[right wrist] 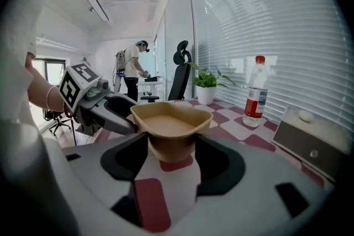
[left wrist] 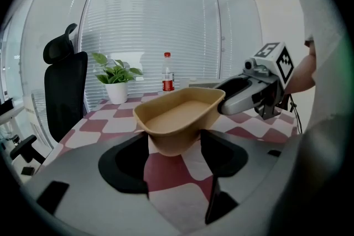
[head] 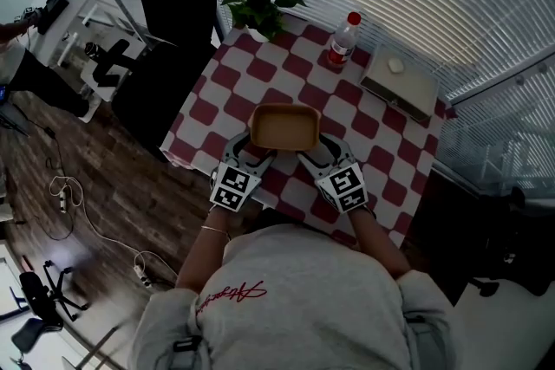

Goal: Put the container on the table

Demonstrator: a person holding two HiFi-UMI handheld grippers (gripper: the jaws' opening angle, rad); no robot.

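Note:
A tan, rounded-rectangular container [head: 284, 127] with nothing in it is over the near middle of the red-and-white checkered table [head: 381, 160]. My left gripper [head: 251, 153] grips its near left corner and my right gripper [head: 325, 153] its near right corner. In the left gripper view the container [left wrist: 177, 116] narrows down between my jaws, touching both, and the right gripper [left wrist: 249, 94] reaches in from the right. The right gripper view shows the same hold on the container [right wrist: 170, 119], with the left gripper [right wrist: 99, 108] at its left. I cannot tell whether its base touches the cloth.
At the table's far side stand a potted plant [head: 260, 9], a red-capped bottle [head: 343, 41] and a grey box [head: 399, 82] with a small white object on it. A black office chair [head: 165, 22] stands left of the table. A person [right wrist: 133, 69] works far back.

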